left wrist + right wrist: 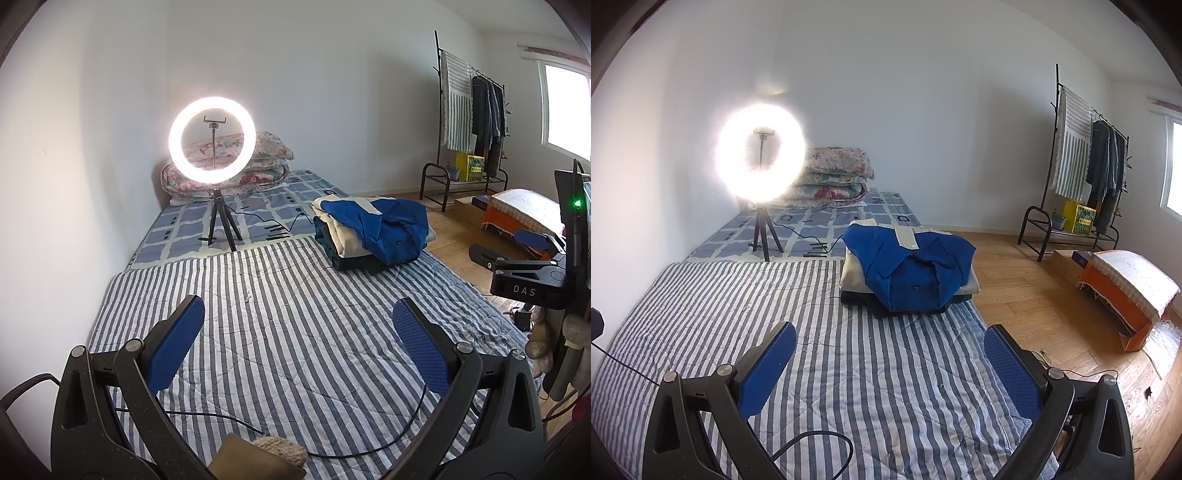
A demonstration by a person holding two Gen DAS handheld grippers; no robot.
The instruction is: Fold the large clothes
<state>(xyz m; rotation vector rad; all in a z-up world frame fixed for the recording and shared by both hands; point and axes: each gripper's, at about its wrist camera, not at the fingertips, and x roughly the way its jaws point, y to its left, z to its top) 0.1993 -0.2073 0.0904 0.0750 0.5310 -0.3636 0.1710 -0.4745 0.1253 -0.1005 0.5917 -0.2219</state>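
Just above a blue-and-white striped quilt (280,317), held level and aimed forward: left gripper (297,345), blue-padded fingers (173,350) spread wide, gripping nothing, touching nothing. Alongside it, posed the same way over the same quilt: right gripper (890,363), fingers (766,367) equally wide apart, empty, clear of the fabric. Beyond the right gripper at 12 o'clock, on the quilt's far edge: pile of folded clothes (908,273), a blue garment (912,273) rumpled on top, cream and dark layers beneath. Same pile at 1 o'clock from the left gripper. At 11 o'clock, glowing brightly on a small tripod: ring light (761,155), folded floral bedding (834,173) stacked behind it against the wall. Off at 2 o'clock across a wooden floor (1034,295): clothes rack (1082,170) hung with dark garments and a striped cloth. Trailing over the near quilt: black cable (369,448).
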